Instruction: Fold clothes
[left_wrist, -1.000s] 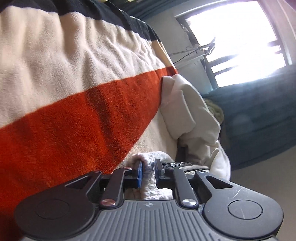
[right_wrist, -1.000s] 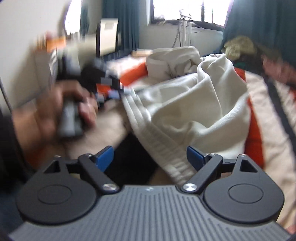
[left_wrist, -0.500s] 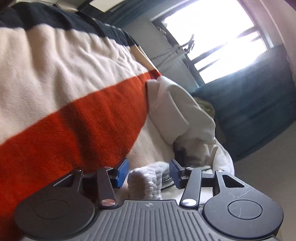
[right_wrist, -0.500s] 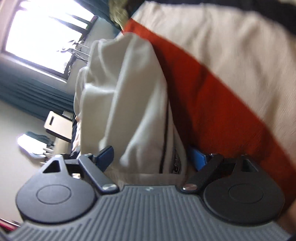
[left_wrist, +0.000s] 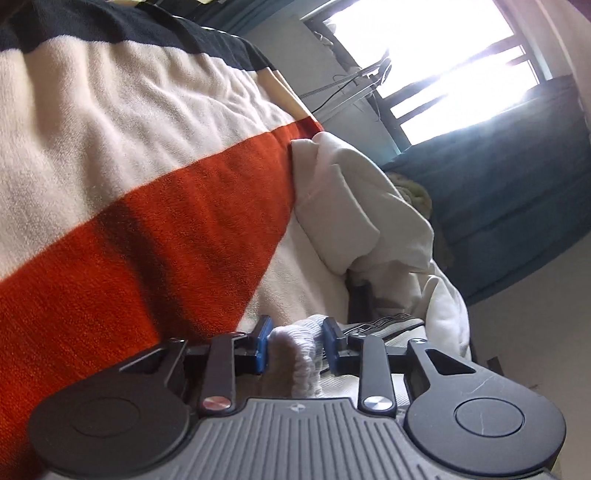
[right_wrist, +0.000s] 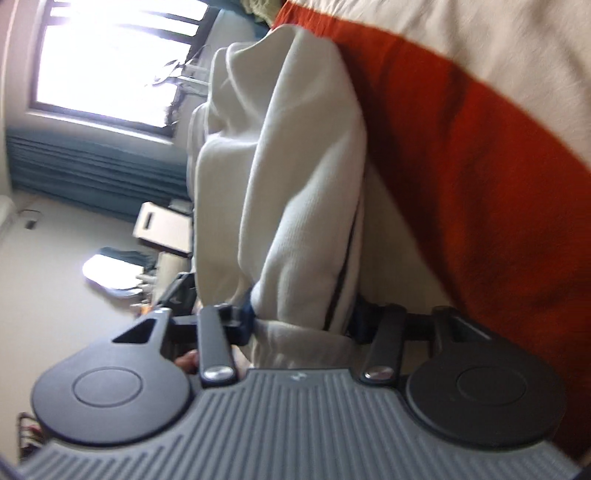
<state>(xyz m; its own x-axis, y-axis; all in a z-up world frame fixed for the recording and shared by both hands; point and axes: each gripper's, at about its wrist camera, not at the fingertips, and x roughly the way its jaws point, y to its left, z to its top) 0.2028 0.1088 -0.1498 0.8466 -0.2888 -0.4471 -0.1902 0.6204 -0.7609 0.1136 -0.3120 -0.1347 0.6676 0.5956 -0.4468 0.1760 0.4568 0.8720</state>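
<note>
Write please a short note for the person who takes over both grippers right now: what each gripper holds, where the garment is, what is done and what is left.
Left gripper: shut on the ribbed edge of the cream garment.
Right gripper: jaws wider apart, a thick bunch of the same garment fills the gap; the far pad is hidden, so a firm grip cannot be confirmed.
Garment: bunched and creased on the striped blanket, its bulk ahead of both grippers toward the window.
Done: both ends taken up.
Left: no neat fold shows yet. Probably spread it flat, then fold.
</note>
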